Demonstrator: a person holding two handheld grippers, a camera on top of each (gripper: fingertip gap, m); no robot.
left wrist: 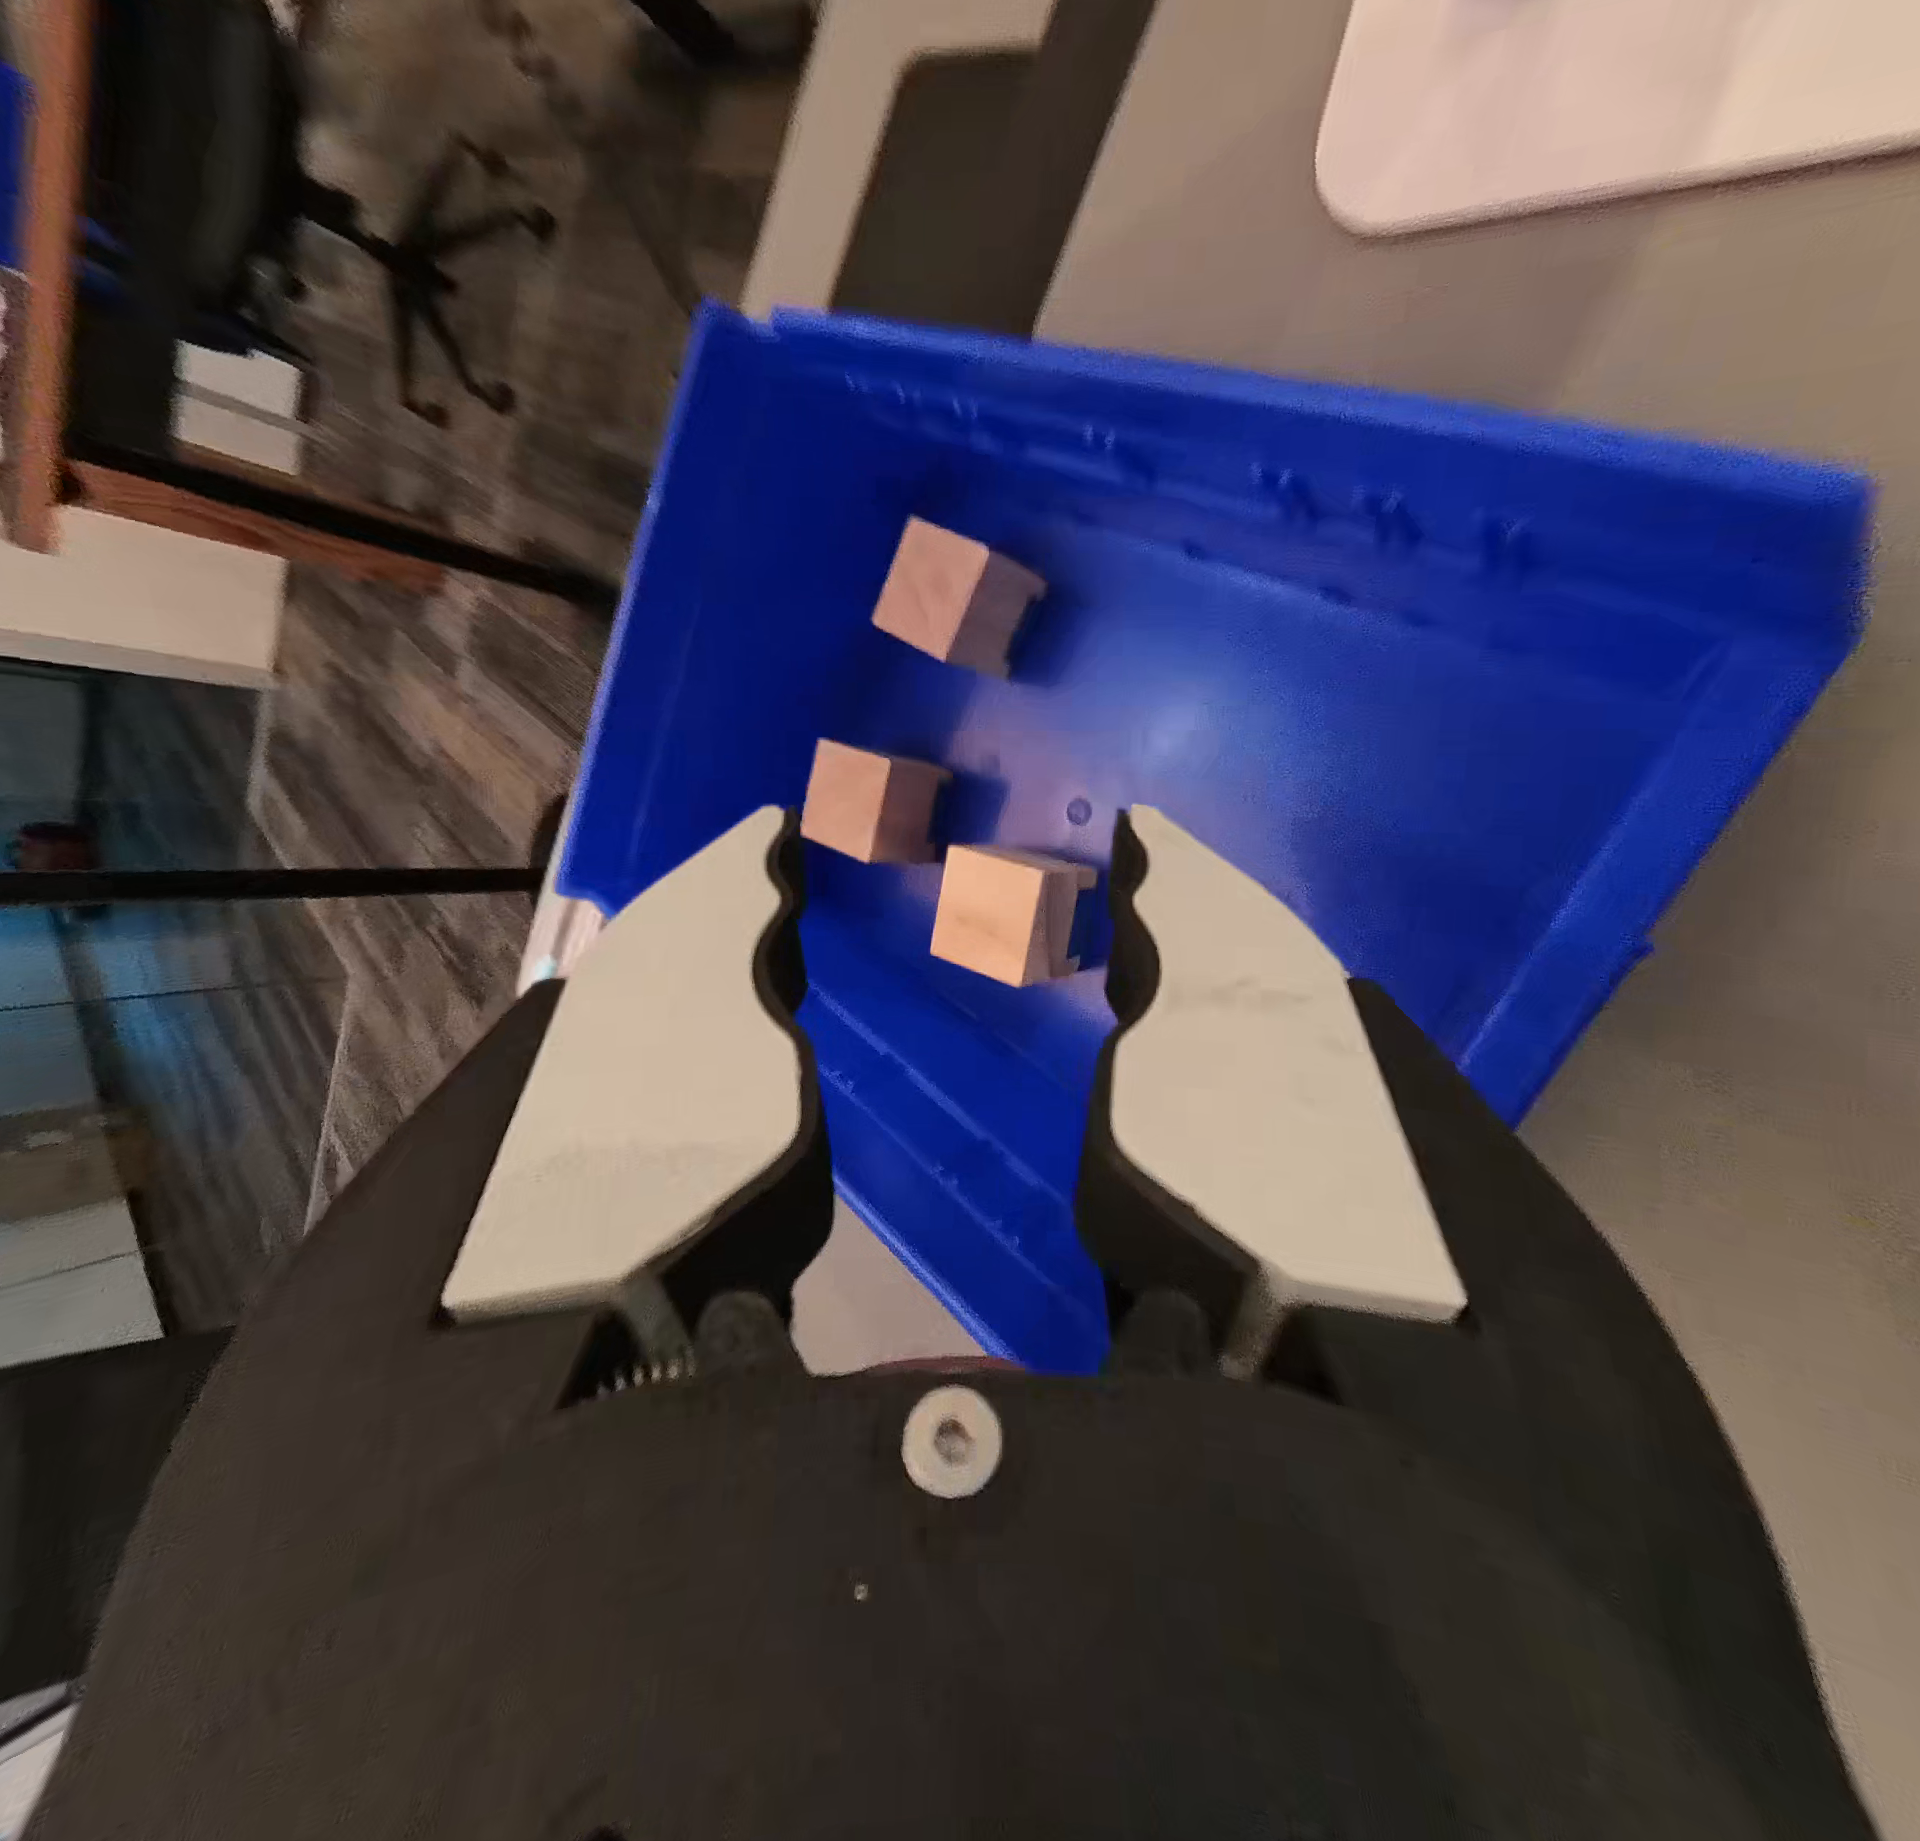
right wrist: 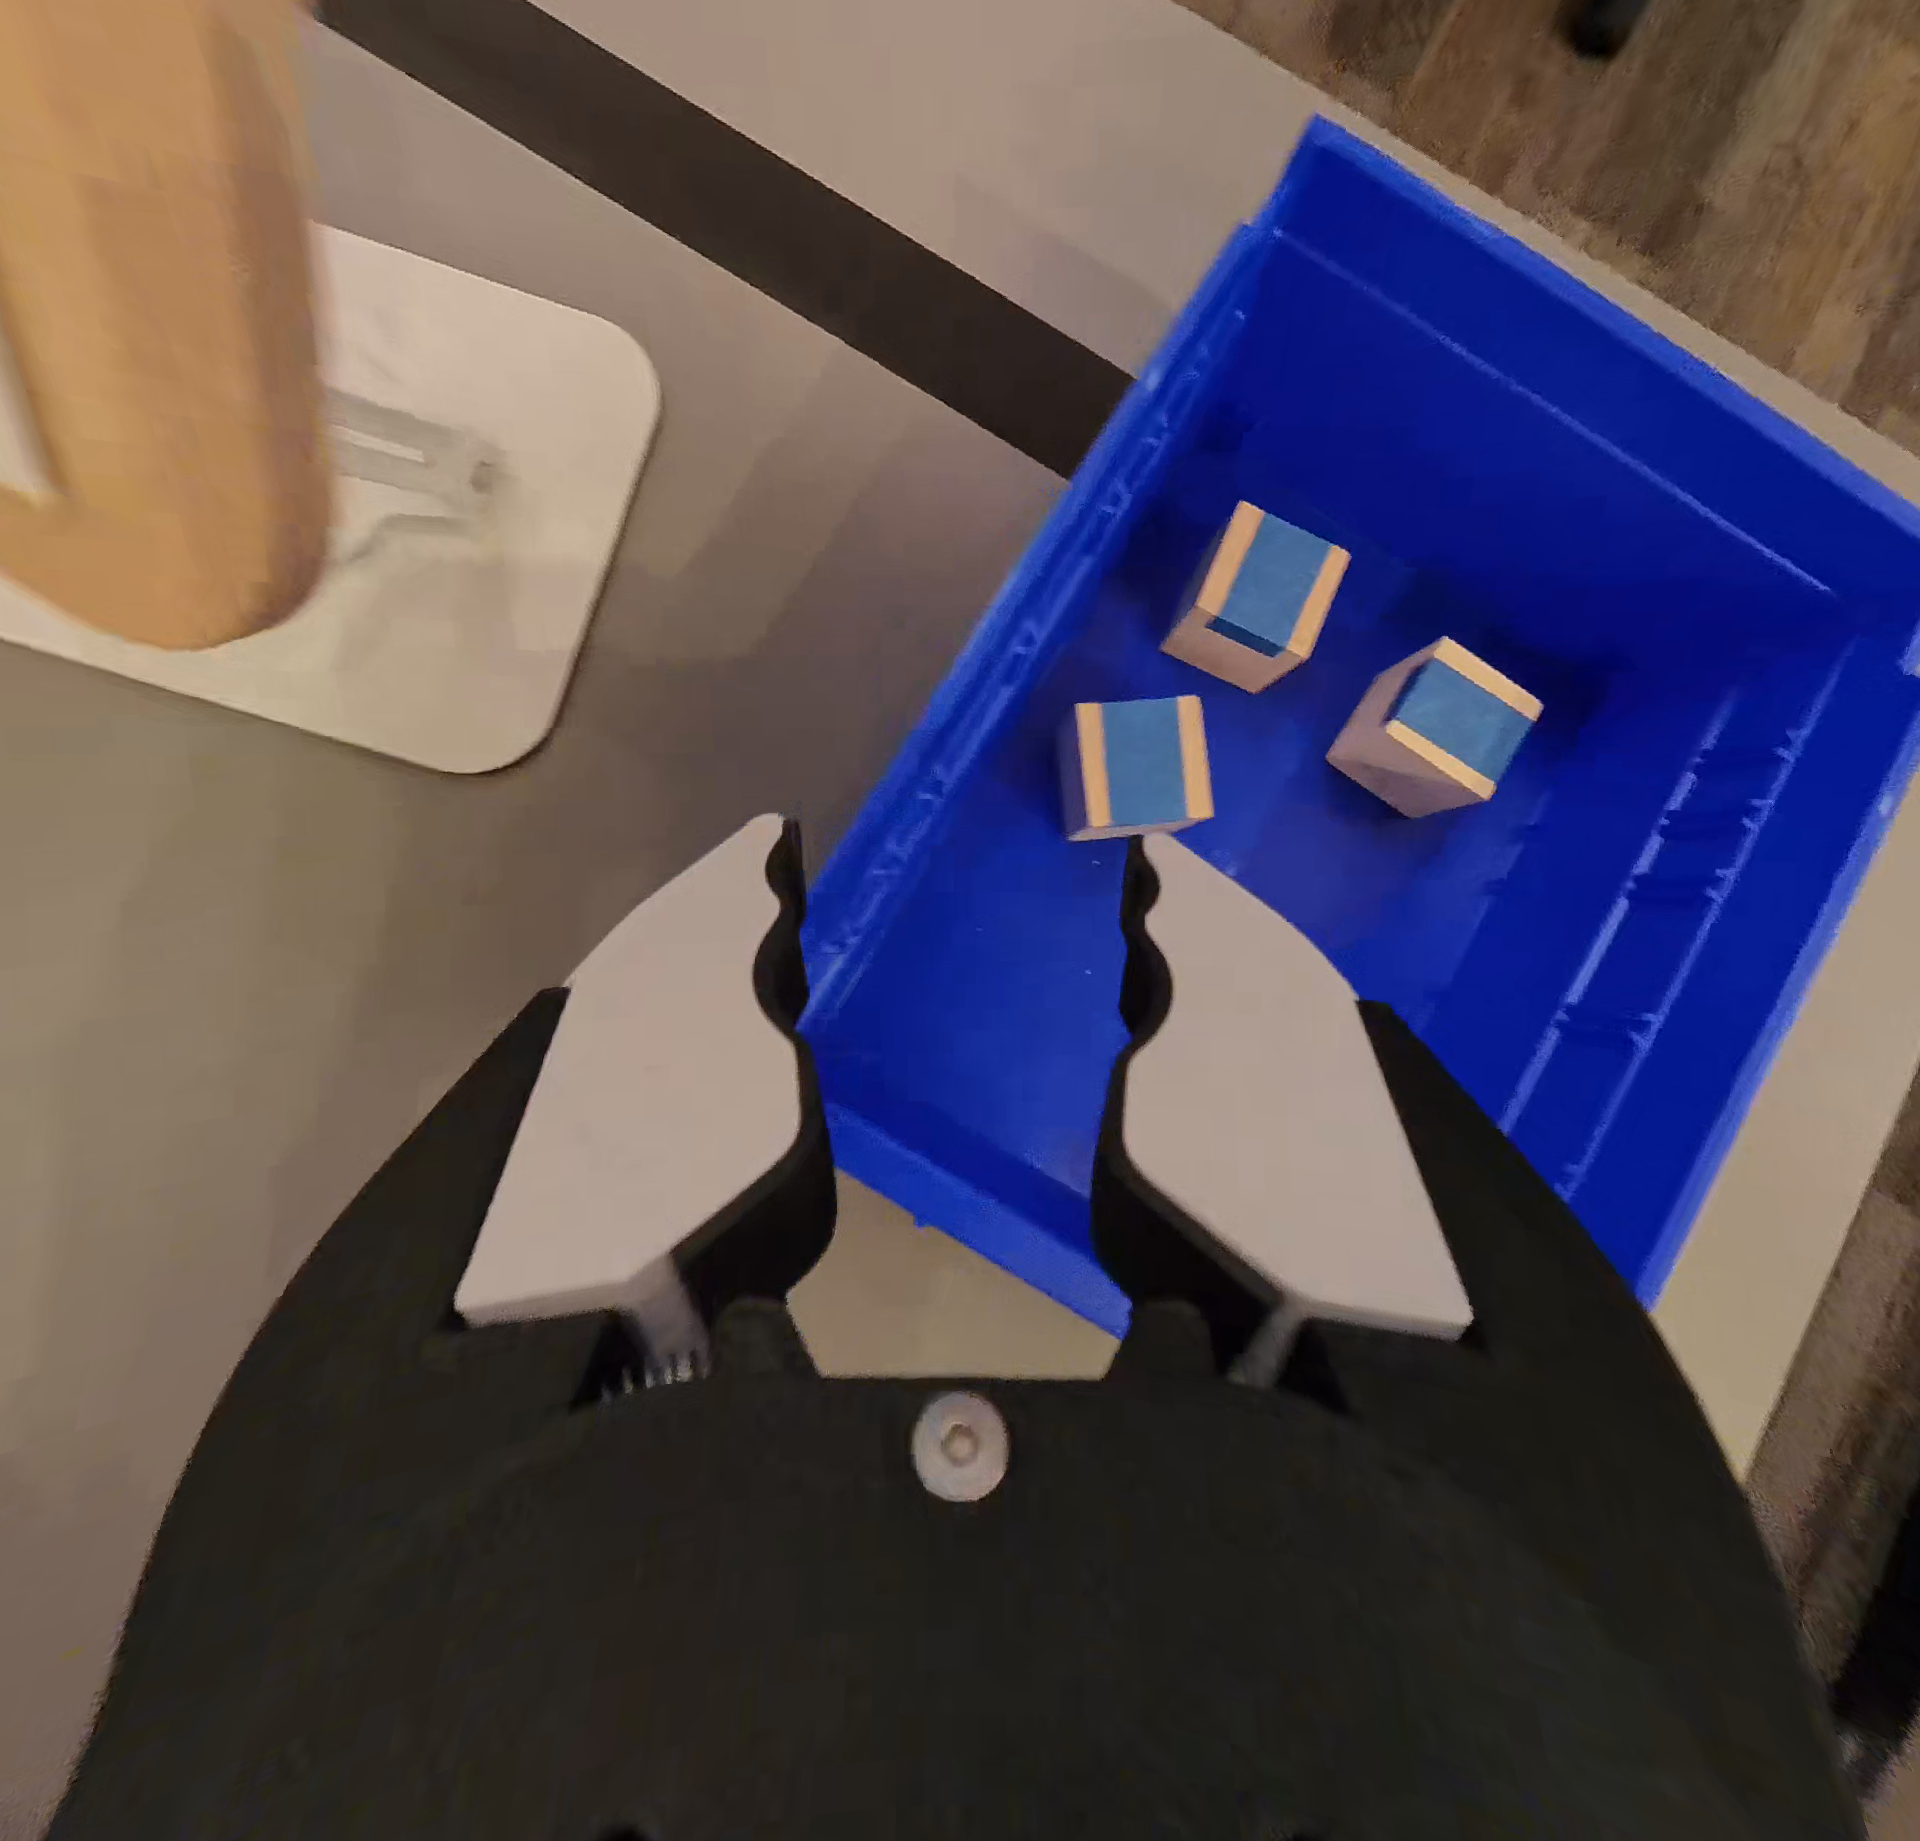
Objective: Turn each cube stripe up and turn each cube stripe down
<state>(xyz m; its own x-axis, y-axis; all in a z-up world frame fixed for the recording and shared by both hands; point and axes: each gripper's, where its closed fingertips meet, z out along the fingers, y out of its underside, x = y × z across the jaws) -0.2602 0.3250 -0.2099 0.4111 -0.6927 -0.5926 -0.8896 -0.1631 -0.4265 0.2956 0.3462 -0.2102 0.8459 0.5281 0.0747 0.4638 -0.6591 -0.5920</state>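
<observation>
Both grippers, left gripper (left wrist: 951, 825) and right gripper (right wrist: 961, 841), gape wide, holding nothing; three cubes (right wrist: 1138, 765) sit in blue bin (right wrist: 1558, 389) just beyond the fingertips.

Both tools look alike. The left gripper (left wrist: 951, 835) has a broad black body, rounded like a dome, with one silver hex-socket screw (left wrist: 951, 1441) set in its middle. Two pale grey fingers (left wrist: 644, 1085) taper to points, each lined on the inner edge with a wavy black pad. A small coil spring shows at the finger base. The right gripper (right wrist: 961, 846) has the same black shell, grey fingers and silver screw (right wrist: 959, 1445).
</observation>
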